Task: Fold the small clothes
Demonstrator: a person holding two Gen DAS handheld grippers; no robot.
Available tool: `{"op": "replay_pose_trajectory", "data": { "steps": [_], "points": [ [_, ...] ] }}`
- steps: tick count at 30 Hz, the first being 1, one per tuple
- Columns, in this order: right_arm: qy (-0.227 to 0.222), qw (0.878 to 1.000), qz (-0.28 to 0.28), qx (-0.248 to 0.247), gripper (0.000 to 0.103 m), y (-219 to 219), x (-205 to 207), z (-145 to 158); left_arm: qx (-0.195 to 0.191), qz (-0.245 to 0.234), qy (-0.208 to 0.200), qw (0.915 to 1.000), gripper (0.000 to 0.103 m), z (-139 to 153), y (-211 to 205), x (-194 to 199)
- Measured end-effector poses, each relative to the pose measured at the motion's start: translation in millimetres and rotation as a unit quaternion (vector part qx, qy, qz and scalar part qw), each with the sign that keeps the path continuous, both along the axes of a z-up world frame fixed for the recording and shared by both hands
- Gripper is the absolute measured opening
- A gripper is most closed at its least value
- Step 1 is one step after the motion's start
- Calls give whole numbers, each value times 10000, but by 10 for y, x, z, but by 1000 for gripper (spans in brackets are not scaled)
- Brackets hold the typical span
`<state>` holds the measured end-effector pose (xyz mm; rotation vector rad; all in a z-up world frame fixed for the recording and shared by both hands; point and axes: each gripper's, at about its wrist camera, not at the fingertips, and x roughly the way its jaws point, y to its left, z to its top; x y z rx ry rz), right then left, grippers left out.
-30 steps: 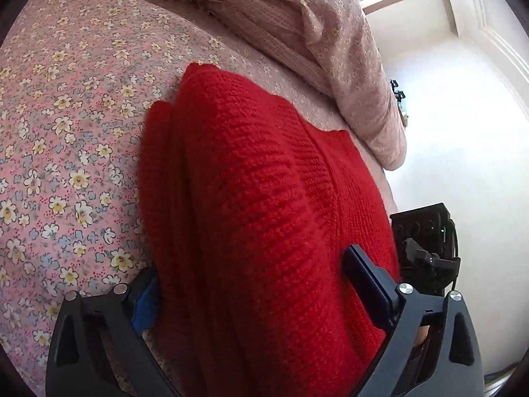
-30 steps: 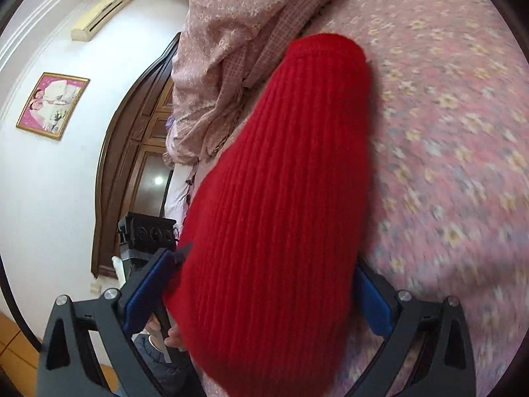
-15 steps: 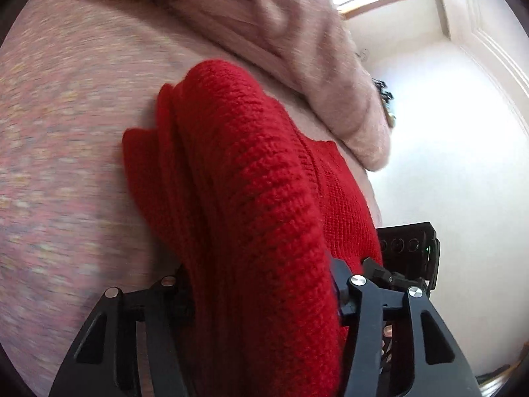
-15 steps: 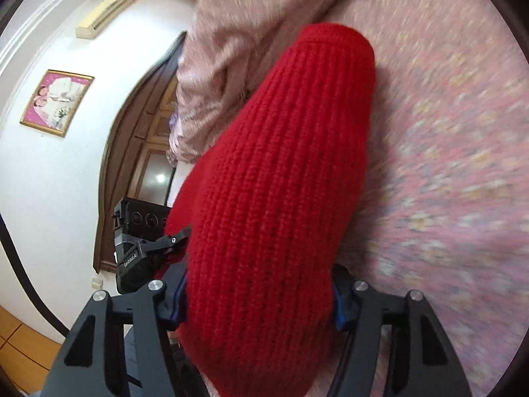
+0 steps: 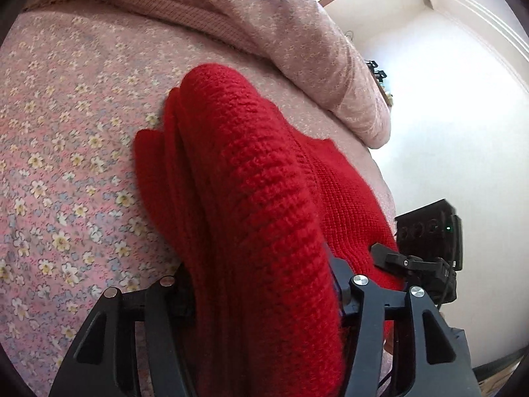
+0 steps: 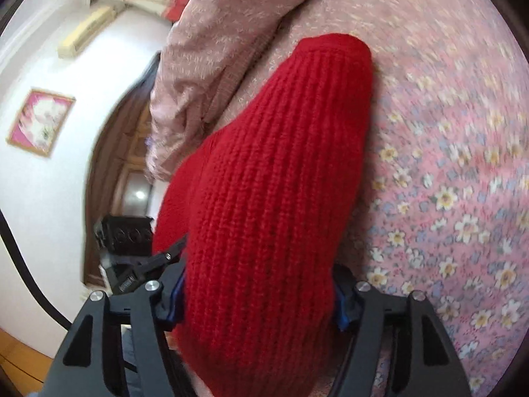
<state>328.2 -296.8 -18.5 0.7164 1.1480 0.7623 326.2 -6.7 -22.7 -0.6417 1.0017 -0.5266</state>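
A red knitted sweater [image 5: 251, 178] lies bunched on the floral pink bedsheet [image 5: 59, 152]. My left gripper [image 5: 261, 294] is shut on its near edge, and thick folds of knit fill the space between the fingers. In the right wrist view the same sweater [image 6: 274, 178] rises in a ribbed mound, and my right gripper [image 6: 258, 294] is shut on its near end. The fingertips of both grippers are hidden by the knit. Each gripper shows at the edge of the other's view, close beside it.
A pink floral quilt [image 5: 264, 26] is heaped along the far side of the bed, also in the right wrist view [image 6: 224, 53]. A white wall [image 5: 456, 115] lies past the bed edge. A framed picture [image 6: 39, 122] and a dark wooden door [image 6: 115, 172] are beyond.
Both grippers have closed from wide open onto the sweater's near edge. The sweater has bunched up and lifted slightly, and both views have shifted a little.
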Motion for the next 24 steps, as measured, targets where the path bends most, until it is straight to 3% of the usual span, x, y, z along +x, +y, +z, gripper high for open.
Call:
{"op": "replay_pose_trajectory", "data": {
  "steps": [6,11,14,17,19,24],
  "points": [
    [-187,9998,-38,26,72,-2,26,12,-44,87,-81,9999,53,-9,226,-132],
    [-770,9969,-44,-136,71,125,42,250,34,231,-434,9988,51,91,259,-135],
    [-937,9954,-155,-134,71,88,95,295,-73,298,-397,9987,51,56,315,-63],
    [-520,9982,-177,-246,72,55,148,97,-34,283,-251,9993,53,-97,293,23],
    [-341,9990,-285,17,72,-19,141,-43,40,237,-349,9991,53,-88,257,19],
    [-381,9987,-305,-148,71,-41,81,85,722,15,-792,9942,50,120,109,47]
  ]
}}
